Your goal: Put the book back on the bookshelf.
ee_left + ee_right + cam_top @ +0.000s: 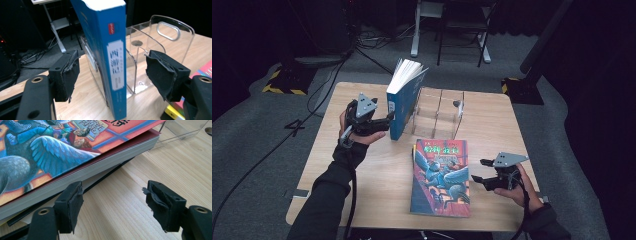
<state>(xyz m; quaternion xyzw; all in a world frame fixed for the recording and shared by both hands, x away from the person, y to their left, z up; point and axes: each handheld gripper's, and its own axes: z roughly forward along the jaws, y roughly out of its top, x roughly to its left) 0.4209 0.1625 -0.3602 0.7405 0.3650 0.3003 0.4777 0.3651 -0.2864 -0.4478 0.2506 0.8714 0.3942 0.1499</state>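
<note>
A blue book (pixel 401 107) stands upright, leaning against the left end of a clear acrylic rack (pixel 439 112). My left gripper (pixel 388 121) is open at the book's near edge. In the left gripper view the spine (pixel 116 50) stands between the pads (pixel 67 75) with a gap on each side, and the rack (pixel 170 32) is behind it. An illustrated book (pixel 441 175) lies flat at the table's front. My right gripper (pixel 477 171) is open just right of it. In the right gripper view that gripper (pixel 113 200) faces the book's page edge (pixel 82 171), with nothing between its jaws.
A thinner dark-edged book (pixel 112 170) lies under the illustrated one. The wooden table (pixel 492 125) has bare room at right and front left. Beyond the far edge are a chair and frame legs (pixel 462 30), floor cables (pixel 327 85) and a black stand base (pixel 522 90).
</note>
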